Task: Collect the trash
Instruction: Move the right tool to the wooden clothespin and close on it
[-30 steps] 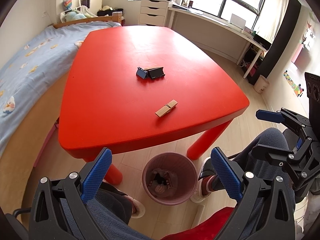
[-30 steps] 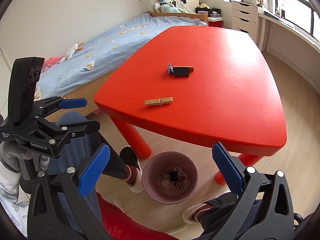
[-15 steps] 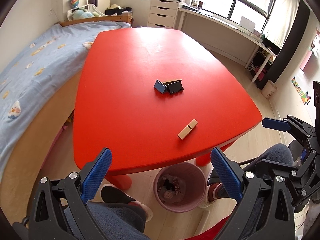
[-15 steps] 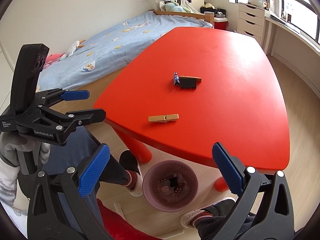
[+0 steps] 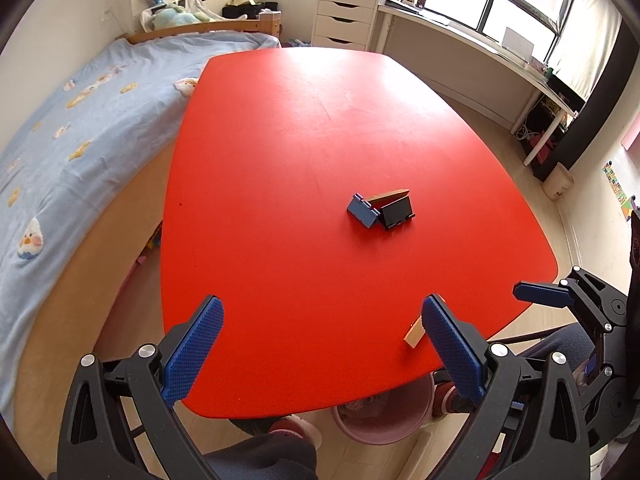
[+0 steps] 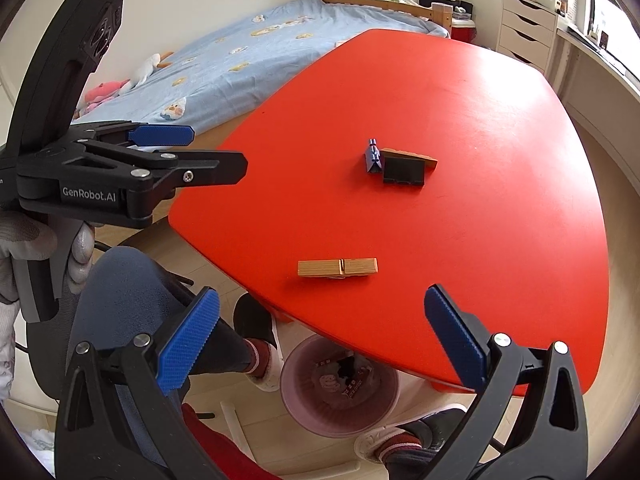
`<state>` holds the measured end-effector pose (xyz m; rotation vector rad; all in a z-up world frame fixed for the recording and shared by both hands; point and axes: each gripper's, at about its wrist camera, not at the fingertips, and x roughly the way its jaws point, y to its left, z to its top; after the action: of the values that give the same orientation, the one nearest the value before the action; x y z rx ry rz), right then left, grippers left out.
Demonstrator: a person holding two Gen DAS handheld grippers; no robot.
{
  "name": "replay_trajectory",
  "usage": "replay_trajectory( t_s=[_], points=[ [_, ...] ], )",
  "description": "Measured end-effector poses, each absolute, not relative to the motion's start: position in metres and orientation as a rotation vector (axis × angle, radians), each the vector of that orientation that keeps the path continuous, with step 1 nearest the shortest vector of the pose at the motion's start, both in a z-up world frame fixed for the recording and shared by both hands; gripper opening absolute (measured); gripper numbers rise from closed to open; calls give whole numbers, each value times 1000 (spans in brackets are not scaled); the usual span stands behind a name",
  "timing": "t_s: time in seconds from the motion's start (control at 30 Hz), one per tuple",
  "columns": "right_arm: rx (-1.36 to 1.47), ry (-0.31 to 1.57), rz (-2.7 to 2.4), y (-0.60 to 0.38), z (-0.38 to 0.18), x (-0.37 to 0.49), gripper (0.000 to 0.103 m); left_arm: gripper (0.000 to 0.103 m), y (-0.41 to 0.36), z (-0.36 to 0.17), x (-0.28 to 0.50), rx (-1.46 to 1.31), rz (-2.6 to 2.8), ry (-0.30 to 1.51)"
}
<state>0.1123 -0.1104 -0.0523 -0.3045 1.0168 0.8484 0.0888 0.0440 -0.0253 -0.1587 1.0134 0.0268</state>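
bedroom with a blue bed point(image 5: 80, 128) beside a red desk point(image 5: 300, 152). both my tools, left tool point(image 5: 324, 354) and right tool point(image 6: 320, 344), hung wide open and empty at its near edge. a wooden clothespin point(image 6: 337, 268) lay nearest my right tool; small clips point(image 6: 398, 166) sat mid-desk. i judged this the reach: next, close on the clothespin, then drop it in the pink bin point(image 6: 340, 396) below.

The red table point(image 6: 500, 160) has a smooth, faintly glossy plastic-looking top. The clothespin point(image 6: 337, 268) is pale bare wood, and the small clips point(image 5: 380, 210) look like matt plastic. The gripper pads point(image 6: 188, 344) carry a finely dimpled blue texture on matt black frames.
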Motion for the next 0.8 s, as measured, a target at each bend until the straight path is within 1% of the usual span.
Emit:
replay_trajectory(
  t_s=[0.27, 0.63, 0.73, 0.8],
  points=[
    [-361, 1086, 839, -82, -80, 132, 100, 95, 54, -41, 121, -158, 47, 1072],
    [-411, 1110, 831, -73, -101, 136, 99, 95, 61, -58, 159, -129, 60, 1133],
    [-427, 1109, 829, -71, -102, 133, 87, 95, 63, -61, 166, -122, 64, 1142],
    [-438, 1109, 828, -68, -105, 133, 84, 95, 64, -62, 168, -122, 68, 1142]
  ],
)
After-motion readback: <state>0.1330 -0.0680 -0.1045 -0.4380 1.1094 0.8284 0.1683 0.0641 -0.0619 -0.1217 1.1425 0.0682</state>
